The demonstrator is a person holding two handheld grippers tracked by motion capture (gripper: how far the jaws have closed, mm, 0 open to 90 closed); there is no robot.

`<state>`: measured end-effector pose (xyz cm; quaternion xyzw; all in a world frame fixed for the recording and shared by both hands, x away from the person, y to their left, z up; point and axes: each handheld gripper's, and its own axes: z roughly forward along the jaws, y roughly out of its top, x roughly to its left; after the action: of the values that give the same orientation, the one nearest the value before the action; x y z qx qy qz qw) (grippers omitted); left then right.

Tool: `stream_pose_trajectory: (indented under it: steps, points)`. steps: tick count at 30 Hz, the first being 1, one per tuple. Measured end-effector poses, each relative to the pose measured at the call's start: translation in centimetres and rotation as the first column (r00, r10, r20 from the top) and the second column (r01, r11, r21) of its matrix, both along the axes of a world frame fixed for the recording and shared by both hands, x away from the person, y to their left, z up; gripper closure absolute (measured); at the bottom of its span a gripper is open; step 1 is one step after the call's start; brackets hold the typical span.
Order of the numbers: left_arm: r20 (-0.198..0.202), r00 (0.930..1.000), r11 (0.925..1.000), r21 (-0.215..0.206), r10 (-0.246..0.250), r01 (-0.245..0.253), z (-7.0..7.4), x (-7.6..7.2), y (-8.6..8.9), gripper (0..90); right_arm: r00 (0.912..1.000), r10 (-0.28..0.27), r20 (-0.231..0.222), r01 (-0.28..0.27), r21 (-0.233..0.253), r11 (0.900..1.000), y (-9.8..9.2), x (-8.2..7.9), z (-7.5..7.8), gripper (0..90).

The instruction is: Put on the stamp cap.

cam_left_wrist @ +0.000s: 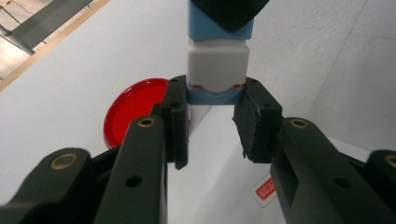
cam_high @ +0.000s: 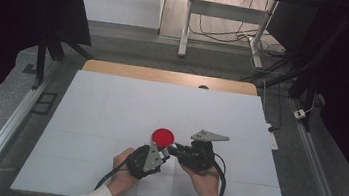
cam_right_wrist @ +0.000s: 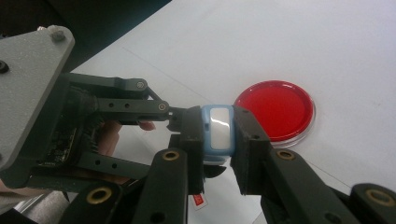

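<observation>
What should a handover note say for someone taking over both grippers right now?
Right gripper: shut on the blue-and-white block, held above the table.
Left gripper: jaws around the block's lower blue end, apparently touching it; grip not clearly firm.
Red dish: on the table just beyond the grippers, nothing in it.
Done: block lifted, both grippers meeting on it.
Left: probably pulling the block's parts apart or passing it over; I can't tell which.

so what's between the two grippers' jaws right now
A small blue-and-white block: in the right gripper view the right gripper clamps one end, and in the left gripper view the left gripper grips the other. The red dish lies just beyond.
</observation>
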<state>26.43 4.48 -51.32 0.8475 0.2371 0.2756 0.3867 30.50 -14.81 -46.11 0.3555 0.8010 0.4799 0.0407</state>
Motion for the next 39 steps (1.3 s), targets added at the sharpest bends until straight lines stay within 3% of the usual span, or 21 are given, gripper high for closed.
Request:
stream_pose_trajectory:
  steps: [19,30,39]
  points:
    - [0.006,1.0000,1.0000,-0.006,-0.004,0.004,0.04,-0.03,0.00,65.9,0.9999,0.002,-0.015,-0.002,0.013,1.000,-0.10,0.12,-0.12,75.0]
    - [-0.006,1.0000,0.9996,-0.028,-0.006,0.006,-0.02,0.15,0.18,64.6,1.0000,0.002,0.004,-0.002,0.008,1.000,-0.21,0.04,0.23,75.0]
    - [-0.094,0.9955,0.9973,-0.073,-0.006,-0.001,0.01,0.67,0.74,53.7,0.9997,-0.001,0.024,0.000,0.010,1.000,-0.37,0.08,0.29,74.9]
